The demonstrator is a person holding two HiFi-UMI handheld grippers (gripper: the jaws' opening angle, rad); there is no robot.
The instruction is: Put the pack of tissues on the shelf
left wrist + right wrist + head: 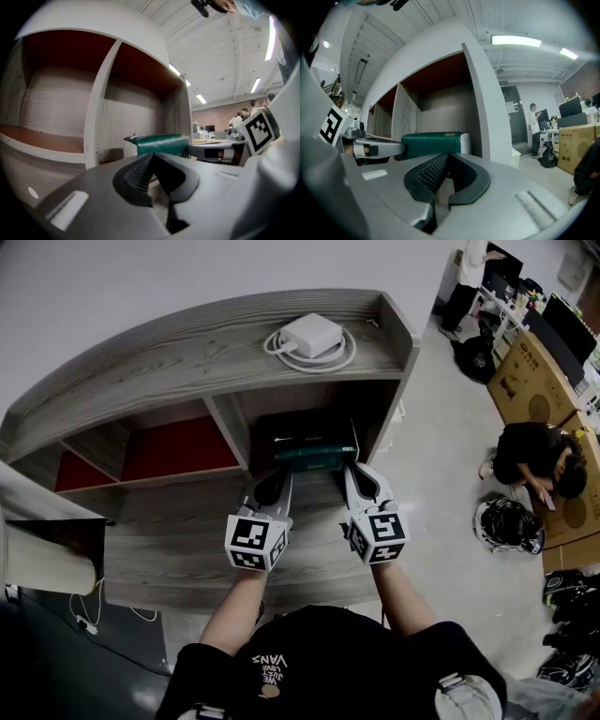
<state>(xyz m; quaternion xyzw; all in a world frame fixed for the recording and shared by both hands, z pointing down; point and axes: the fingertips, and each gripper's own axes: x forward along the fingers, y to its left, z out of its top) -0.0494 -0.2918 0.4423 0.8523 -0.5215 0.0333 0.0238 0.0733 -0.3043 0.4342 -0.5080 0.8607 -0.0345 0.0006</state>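
Head view: noted green pack of tissues (pixel 316 457) in right compartment of shelf (pixel 187 362), w/ left tool (pixel 281 476) & right tool (pixel 352 472) at its near edge. Left gripper view: found jaws pressed together, empty, pack (pixel 161 144) just beyond. Right gripper view: same, closed on nothing, pack (pixel 433 143) ahead.
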